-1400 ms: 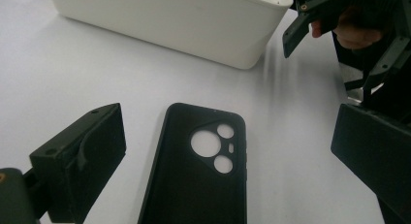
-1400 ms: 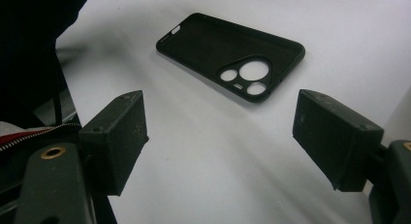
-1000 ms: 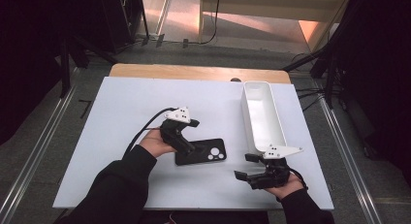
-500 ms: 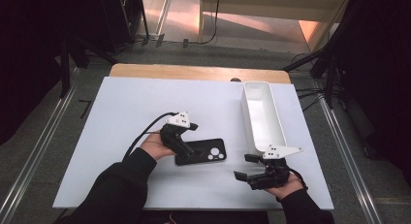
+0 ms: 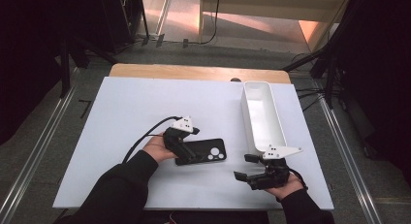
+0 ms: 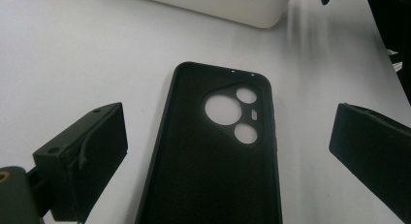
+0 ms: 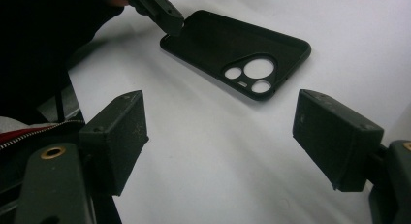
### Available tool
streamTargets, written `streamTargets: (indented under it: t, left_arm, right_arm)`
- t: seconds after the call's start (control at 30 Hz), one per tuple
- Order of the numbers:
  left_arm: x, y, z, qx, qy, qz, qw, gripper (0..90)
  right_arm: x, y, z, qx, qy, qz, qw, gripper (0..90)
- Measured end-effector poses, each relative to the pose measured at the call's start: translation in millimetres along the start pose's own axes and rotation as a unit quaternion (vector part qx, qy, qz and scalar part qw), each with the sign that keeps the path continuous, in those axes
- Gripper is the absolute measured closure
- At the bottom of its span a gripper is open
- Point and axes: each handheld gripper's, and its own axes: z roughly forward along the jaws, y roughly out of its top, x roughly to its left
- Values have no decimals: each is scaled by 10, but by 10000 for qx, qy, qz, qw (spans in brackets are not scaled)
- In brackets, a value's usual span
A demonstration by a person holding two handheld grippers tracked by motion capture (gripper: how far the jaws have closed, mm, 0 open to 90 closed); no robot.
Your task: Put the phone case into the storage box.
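Basically black phone case (image 6: 213, 151), hollow side up, three round camera cutouts near one end, flat on white table (image 5: 126, 112) left of white bin (image 5: 264, 120). Left gripper (image 6: 228, 151) jaws spread wide, straddling case, nothing clamped; sits lower than a second ago. Right gripper (image 7: 218, 146) open, empty, unmoved; case unshifted.

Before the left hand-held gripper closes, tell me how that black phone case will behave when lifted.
The phone case is an empty shell, open side up with camera cutouts, so it is probably light and may flex if squeezed across its width. It lies flat on the smooth white table, so it will likely slide rather than roll or tip. The left hand-held gripper stands open astride it.
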Motion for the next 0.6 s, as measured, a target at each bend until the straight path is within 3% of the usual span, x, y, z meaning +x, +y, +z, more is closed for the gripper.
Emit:
streamTargets:
  t: [0.2,0.37,0.6]
  left_arm:
    - [13,-66,47,37,87,-34,9999,3]
    - [29,-109,76,38,33,-60,10000,3]
    - [10,-166,176,393,86,83,9992,3]
  right_arm:
    - [0,-1,0,1,7,-26,10000,185]
    - [0,-2,2,10,1,-32,10000,185]
    - [1,-1,2,9,5,-34,10000,184]
